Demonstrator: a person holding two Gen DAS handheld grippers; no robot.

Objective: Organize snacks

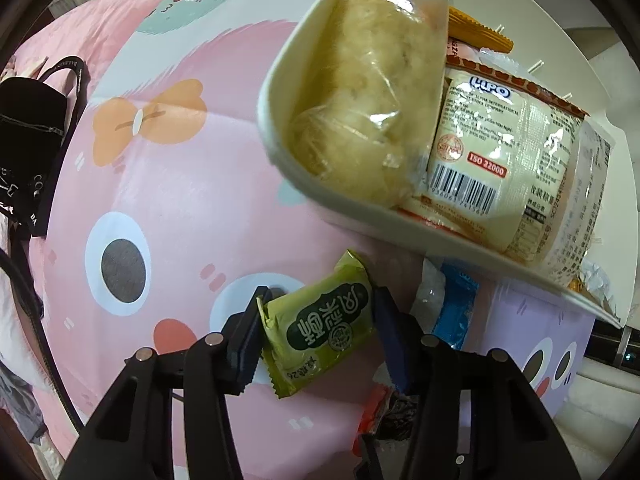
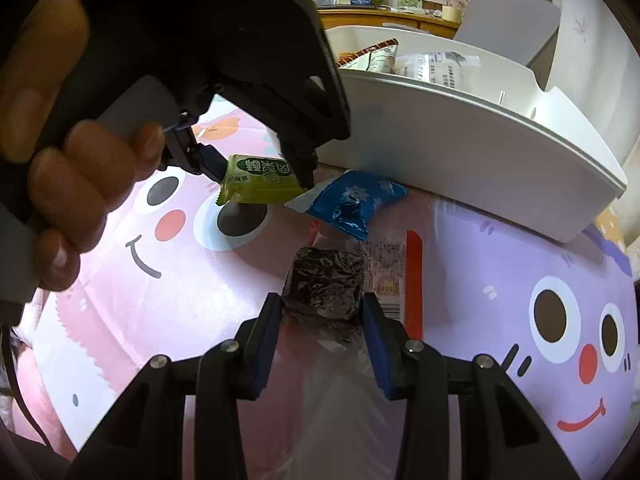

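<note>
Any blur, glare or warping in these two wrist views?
Left wrist: fisheye bends the white bin; glare on its clear wrappers; green packet sharp. Right wrist: hand up close is blurred; dark snack glints; black corner vignette in both.

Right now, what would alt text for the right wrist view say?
The right tongs close on a dark foil-wrapped snack lying on a cartoon-print sheet. Beyond, the left tongs grip a green packet, beside a blue packet and white bin.

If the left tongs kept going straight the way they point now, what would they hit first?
The pink cartoon bedsheet, most likely. The left tongs point down at it, already closed on the green snack packet, so that packet would press into the sheet first; how far off the sheet lies is unclear.
</note>
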